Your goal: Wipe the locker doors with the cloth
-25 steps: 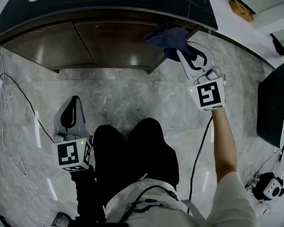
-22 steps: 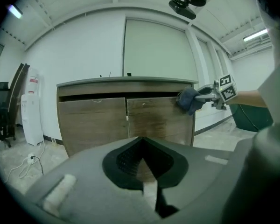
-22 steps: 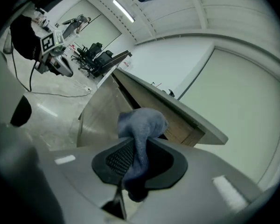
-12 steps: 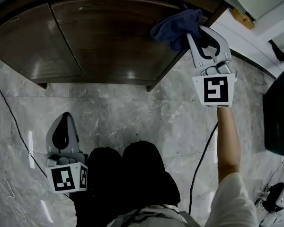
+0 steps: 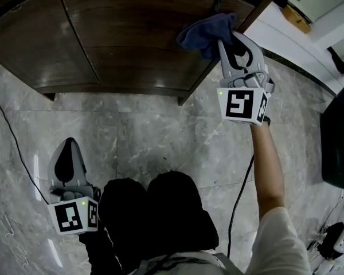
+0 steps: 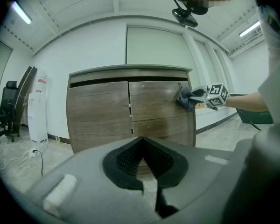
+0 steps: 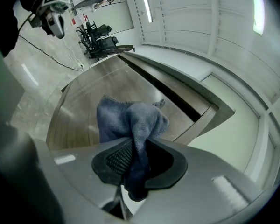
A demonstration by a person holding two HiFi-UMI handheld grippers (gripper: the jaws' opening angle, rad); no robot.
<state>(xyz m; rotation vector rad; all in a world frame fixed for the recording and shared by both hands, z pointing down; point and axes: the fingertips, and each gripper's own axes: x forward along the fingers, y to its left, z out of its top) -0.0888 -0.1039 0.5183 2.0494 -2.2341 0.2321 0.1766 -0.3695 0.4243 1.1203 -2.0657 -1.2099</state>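
A dark wooden locker (image 5: 132,44) with two doors stands ahead; it also fills the middle of the left gripper view as the locker (image 6: 130,111). My right gripper (image 5: 222,43) is shut on a blue cloth (image 5: 205,33), which presses against the upper right corner of the right door (image 7: 102,97). The bunched cloth (image 7: 130,122) hangs between the right jaws. My left gripper (image 5: 67,153) is held low over the floor, well away from the locker, its jaws closed with nothing between them; in its own view the left gripper (image 6: 142,141) points at the locker front.
Grey marble floor (image 5: 149,136) lies under me, with a black cable (image 5: 11,136) along the left. A dark monitor (image 5: 338,142) stands at the right. A water dispenser (image 6: 38,108) and an office chair (image 6: 2,111) stand left of the locker.
The view has swung down onto the locker front. My right gripper with the cloth has shifted a little left and up on the right door. The left gripper has dropped lower.
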